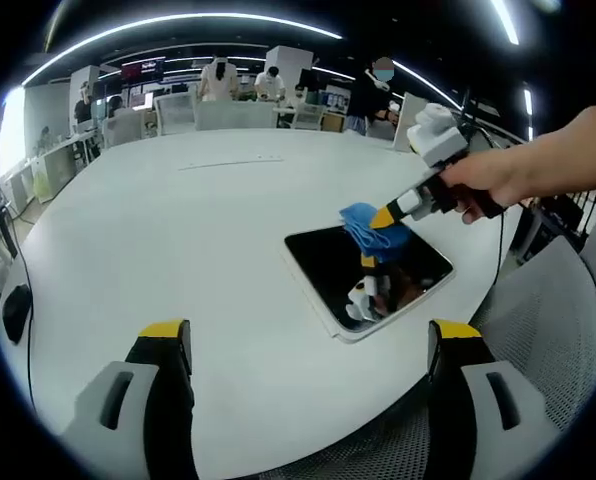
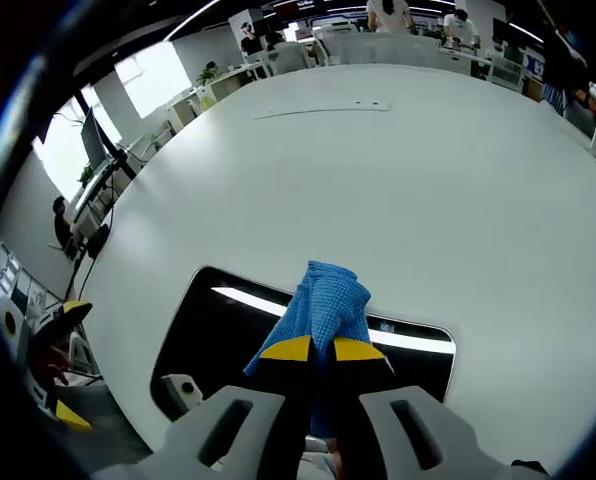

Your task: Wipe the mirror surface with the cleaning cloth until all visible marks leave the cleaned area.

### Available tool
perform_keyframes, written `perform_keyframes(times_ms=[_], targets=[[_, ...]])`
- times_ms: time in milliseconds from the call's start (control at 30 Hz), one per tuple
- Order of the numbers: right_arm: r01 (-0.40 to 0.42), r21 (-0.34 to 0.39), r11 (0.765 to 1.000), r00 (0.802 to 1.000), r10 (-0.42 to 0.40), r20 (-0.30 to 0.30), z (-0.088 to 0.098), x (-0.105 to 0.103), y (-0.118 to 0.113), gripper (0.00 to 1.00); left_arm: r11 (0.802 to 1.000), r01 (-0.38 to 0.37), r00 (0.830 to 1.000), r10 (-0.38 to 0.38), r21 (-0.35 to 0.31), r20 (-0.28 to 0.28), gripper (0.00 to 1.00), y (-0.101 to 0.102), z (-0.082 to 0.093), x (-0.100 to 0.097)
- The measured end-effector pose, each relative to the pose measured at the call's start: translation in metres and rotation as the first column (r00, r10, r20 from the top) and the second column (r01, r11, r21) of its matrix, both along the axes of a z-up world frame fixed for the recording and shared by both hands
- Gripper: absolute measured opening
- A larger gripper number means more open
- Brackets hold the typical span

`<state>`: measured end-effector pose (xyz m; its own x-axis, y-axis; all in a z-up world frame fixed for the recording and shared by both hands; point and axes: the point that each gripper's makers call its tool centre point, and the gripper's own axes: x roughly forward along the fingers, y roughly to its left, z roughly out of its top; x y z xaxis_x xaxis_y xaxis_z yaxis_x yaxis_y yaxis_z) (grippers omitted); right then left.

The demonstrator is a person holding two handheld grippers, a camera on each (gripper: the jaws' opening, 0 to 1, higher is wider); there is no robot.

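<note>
A dark rectangular mirror [image 1: 330, 268] with a white frame lies flat on the white table near its right edge. My right gripper [image 1: 382, 216], held by a hand, is shut on a blue cleaning cloth [image 1: 368, 229] and presses it onto the mirror's far side. In the right gripper view the blue cloth [image 2: 323, 308] hangs from my shut right gripper [image 2: 320, 350] over the mirror [image 2: 210, 335], which reflects ceiling lights. My left gripper [image 1: 313, 335] stands open above the table's near edge, left of the mirror and apart from it, holding nothing.
The large round white table [image 1: 178, 230] stretches far and left. A grey mesh chair [image 1: 553, 330] sits at the right by the mirror. A thin white strip [image 2: 323, 108] lies far across the table. People and desks stand in the background.
</note>
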<state>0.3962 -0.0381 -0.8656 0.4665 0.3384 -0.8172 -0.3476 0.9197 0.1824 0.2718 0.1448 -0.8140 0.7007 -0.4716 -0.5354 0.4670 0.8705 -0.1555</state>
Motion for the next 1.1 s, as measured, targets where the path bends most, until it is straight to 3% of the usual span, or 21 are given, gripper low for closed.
perform_keyframes(times_ms=[467,867,1100], targets=[[-0.056,0.005,0.998,0.998,0.057,-0.011,0.001,0.007,0.038,0.01,1.0,0.01,1.0,-0.01,0.003,-0.01,0.97,-0.002,0.0,-0.002],[-0.136,0.028,0.99,0.99,0.136,-0.018,0.0,0.007,0.086,0.01,1.0,0.017,1.0,-0.017,0.005,-0.013,0.96,-0.003,-0.001,-0.003],[-0.145,0.041,0.989,0.989,0.146,-0.025,0.0,0.01,0.099,0.01,1.0,0.019,1.0,-0.019,0.002,-0.012,0.96,-0.003,-0.001,-0.003]])
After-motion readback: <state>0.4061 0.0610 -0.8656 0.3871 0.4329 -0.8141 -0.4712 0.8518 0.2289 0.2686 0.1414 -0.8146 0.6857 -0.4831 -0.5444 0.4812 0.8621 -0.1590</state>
